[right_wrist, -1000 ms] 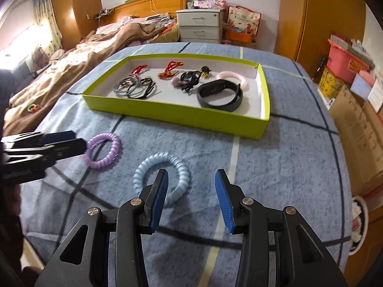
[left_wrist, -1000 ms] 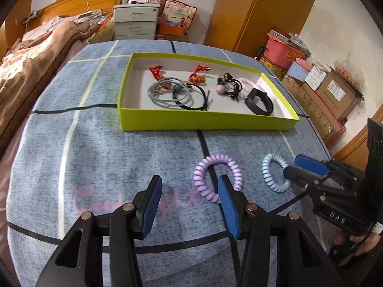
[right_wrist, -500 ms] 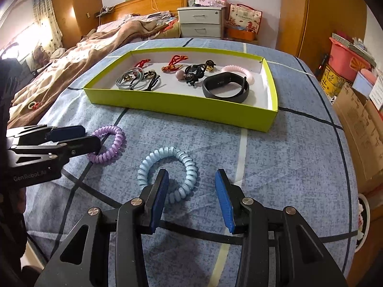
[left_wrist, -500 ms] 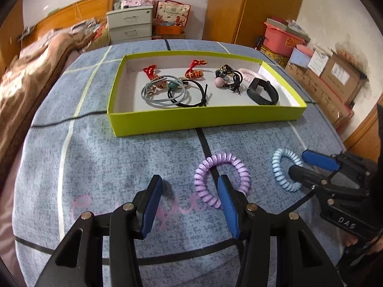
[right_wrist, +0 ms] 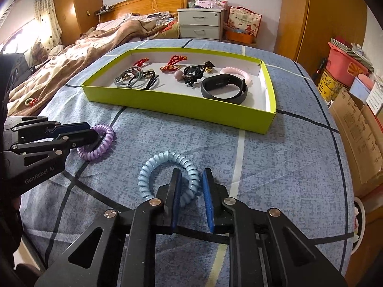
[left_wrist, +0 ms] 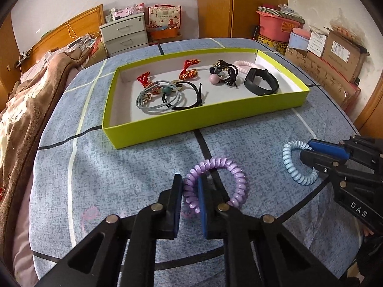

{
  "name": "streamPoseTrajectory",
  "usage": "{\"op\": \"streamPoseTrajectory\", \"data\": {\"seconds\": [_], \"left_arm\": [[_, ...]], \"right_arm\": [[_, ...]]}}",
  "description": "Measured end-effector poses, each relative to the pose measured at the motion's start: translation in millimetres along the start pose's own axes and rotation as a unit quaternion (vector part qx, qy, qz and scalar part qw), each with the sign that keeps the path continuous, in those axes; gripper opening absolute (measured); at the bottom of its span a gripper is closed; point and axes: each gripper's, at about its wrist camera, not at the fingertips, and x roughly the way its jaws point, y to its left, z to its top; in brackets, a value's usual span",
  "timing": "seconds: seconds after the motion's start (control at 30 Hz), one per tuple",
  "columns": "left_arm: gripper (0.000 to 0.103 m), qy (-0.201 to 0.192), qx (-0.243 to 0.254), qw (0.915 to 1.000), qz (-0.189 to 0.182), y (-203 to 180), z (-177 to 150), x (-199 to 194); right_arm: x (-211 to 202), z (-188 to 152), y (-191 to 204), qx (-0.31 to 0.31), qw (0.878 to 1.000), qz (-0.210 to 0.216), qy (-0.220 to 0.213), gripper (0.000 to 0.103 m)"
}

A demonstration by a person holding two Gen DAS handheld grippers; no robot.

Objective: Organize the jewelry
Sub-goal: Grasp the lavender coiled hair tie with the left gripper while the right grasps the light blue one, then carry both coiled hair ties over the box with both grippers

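Note:
A purple spiral hair tie (left_wrist: 237,174) and a light blue one (left_wrist: 287,157) lie on the blue patterned cloth in front of a lime-green tray (left_wrist: 203,119). My left gripper (left_wrist: 189,178) is closing, its pads pinching the left side of the purple coil (right_wrist: 105,141). My right gripper (right_wrist: 192,172) is closing too, with the near right part of the blue coil (right_wrist: 153,165) squeezed between its pads. The tray holds a black wristband (left_wrist: 261,85), a pink coil (left_wrist: 241,65), grey and black hair ties (left_wrist: 155,98) and red knotted pieces.
A bed with a brown blanket (left_wrist: 28,95) borders the cloth on the left. A bedside drawer unit (left_wrist: 124,35) stands behind it. Cardboard boxes (left_wrist: 335,55) and a pink bin (left_wrist: 275,28) line the right wall. The cloth's edge drops off close to both grippers.
Both grippers stood open over the coils and have now drawn their jaws in onto them. The left gripper has edged over and rolled a little. The coils still lie on the cloth.

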Motion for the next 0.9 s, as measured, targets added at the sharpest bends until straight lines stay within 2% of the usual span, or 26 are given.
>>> {"op": "streamPoseTrajectory", "data": {"seconds": [0.27, 0.7, 0.9], "left_arm": [[0.011, -0.004, -0.012, 0.9999, -0.011, 5, -1, -1], [0.01, -0.018, -0.036, 0.9988, -0.027, 15, 2, -10], [0.01, -0.037, -0.043, 0.9979, -0.03, 21, 9, -21]], "right_arm": [[-1, 0, 0, 0.001, 1.0, -0.001, -0.003, 0.01], [-11, 5, -9, 0.03, 0.999, 0.02, -0.023, 0.01], [-19, 14, -12, 0.041, 0.998, 0.033, -0.04, 0.01]]}}
